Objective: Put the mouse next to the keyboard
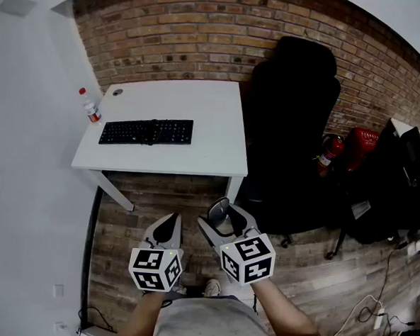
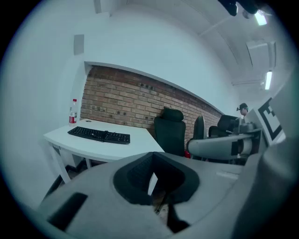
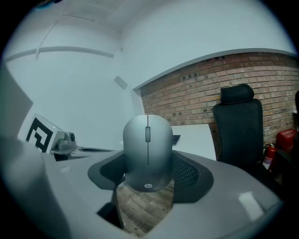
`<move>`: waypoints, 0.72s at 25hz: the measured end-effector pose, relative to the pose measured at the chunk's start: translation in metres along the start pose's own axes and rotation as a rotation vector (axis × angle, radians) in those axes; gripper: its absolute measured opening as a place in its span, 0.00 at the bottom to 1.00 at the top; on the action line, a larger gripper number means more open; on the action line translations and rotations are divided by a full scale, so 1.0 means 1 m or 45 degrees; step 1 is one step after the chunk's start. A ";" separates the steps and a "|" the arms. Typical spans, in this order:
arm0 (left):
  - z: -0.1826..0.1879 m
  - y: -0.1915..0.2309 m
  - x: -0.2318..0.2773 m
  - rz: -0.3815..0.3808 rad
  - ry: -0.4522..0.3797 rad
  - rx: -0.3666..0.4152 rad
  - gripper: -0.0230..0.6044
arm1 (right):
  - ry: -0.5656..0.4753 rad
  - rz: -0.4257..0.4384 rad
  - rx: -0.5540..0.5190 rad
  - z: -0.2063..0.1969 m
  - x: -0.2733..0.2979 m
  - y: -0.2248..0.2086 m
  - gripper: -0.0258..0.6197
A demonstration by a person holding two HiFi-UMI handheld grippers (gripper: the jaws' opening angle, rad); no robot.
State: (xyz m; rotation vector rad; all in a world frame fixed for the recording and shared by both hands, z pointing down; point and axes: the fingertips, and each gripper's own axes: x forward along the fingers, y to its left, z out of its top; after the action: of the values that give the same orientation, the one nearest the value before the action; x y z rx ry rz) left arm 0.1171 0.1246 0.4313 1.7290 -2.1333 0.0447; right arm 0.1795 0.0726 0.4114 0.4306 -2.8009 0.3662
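A grey mouse (image 1: 219, 212) (image 3: 147, 151) sits between the jaws of my right gripper (image 1: 226, 220), which is shut on it and holds it in the air above the wooden floor, in front of the white desk (image 1: 200, 103). The black keyboard (image 1: 147, 131) (image 2: 99, 135) lies on the left half of the desk, well ahead of both grippers. My left gripper (image 1: 167, 229) (image 2: 156, 183) hangs beside the right one, shut with nothing in it.
A bottle with a red cap (image 1: 91, 109) (image 2: 73, 111) stands at the desk's left edge, beside the keyboard. A black office chair (image 1: 290, 133) is right of the desk. A red fire extinguisher (image 1: 329, 151) and dark bags stand by the brick wall.
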 end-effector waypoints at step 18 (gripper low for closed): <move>0.005 0.002 0.024 0.005 0.001 0.001 0.02 | 0.024 0.078 0.019 -0.003 0.016 -0.010 0.51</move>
State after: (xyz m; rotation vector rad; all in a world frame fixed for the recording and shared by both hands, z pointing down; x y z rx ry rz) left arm 0.1095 0.1011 0.4347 1.7252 -2.1360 0.0472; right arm 0.1687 0.0600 0.4209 0.3434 -2.7995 0.4022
